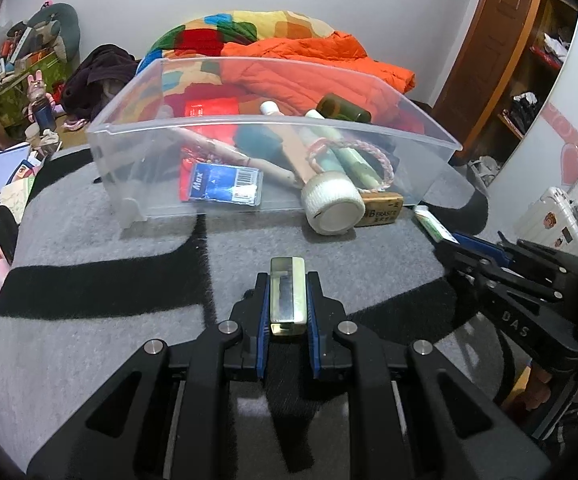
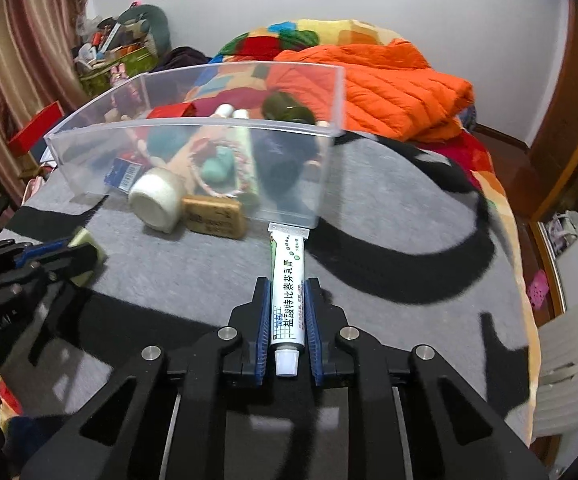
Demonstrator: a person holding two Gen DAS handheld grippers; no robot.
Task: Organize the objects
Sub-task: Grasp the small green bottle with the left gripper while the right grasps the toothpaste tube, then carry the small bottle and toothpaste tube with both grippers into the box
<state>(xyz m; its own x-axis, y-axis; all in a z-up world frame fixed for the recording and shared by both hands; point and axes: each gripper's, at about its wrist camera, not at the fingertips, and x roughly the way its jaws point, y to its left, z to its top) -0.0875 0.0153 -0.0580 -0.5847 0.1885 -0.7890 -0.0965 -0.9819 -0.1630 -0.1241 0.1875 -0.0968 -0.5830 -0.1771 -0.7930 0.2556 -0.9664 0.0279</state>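
Observation:
My left gripper (image 1: 287, 280) is shut on a small pale-yellow clear block (image 1: 287, 296) above the grey-and-black blanket (image 1: 109, 248). The same block (image 2: 87, 252) and gripper show at the left edge of the right wrist view. My right gripper (image 2: 287, 286) is shut on a white ointment tube (image 2: 287, 288), cap toward the camera, its flat end near the clear plastic bin (image 2: 193, 124). The bin (image 1: 273, 130) holds bottles, a blue card and a pink braided cord. A white tape roll (image 1: 331, 202) and a tan eraser (image 1: 381, 210) lie against its front wall.
Behind the bin lie an orange quilted jacket (image 1: 309, 64) and a colourful patchwork blanket (image 1: 241, 26). Clutter and papers (image 1: 1, 176) crowd the left side. A wooden door (image 1: 493, 40) and shelves stand at the right, and the bed edge drops off there.

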